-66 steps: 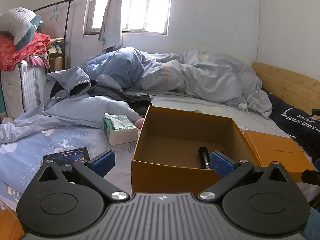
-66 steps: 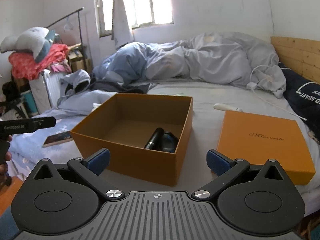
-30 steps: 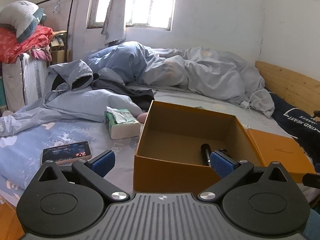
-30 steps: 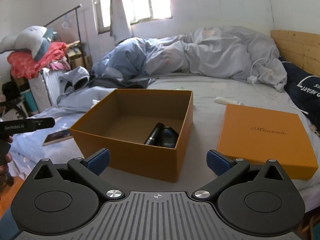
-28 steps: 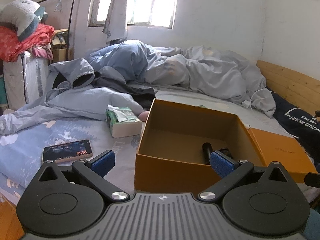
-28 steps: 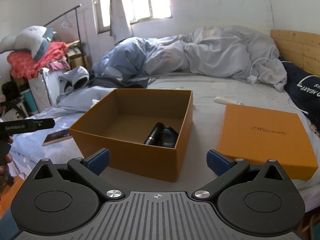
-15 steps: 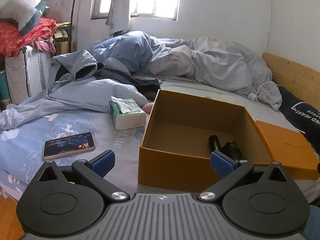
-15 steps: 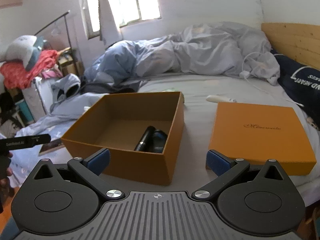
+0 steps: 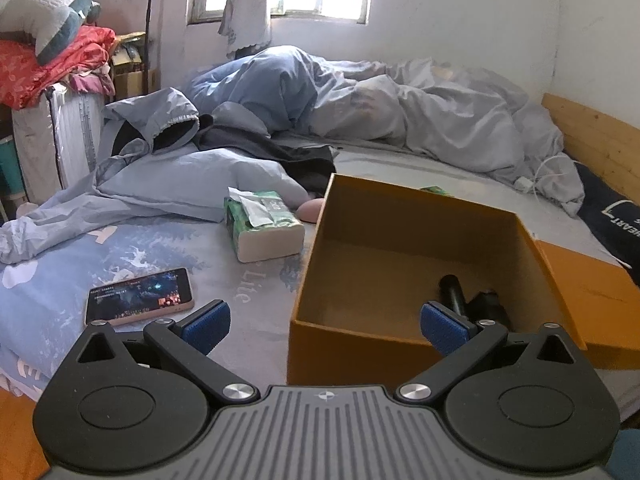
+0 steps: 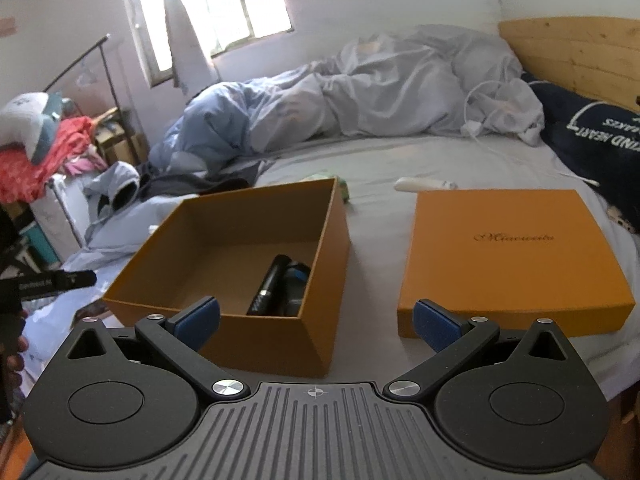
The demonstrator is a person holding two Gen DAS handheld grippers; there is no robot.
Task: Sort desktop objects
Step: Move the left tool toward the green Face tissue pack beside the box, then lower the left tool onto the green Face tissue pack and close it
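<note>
Rumpled grey bedding (image 9: 420, 120) fills the far side of the bed (image 10: 400, 160). Left hand-held gripper (image 9: 324, 322): fingers wide apart, empty, hovering before the open orange box (image 9: 400, 236), which holds a black flashlight (image 10: 268, 284) and a dark object at its 5 o'clock corner. Phone (image 9: 140, 296) lies at the box's 9 o'clock, tissue pack (image 9: 262, 224) at 10 o'clock. Right hand-held gripper (image 10: 316, 322): wide apart, empty; box lid (image 10: 512, 256) at 3 o'clock of the box.
</note>
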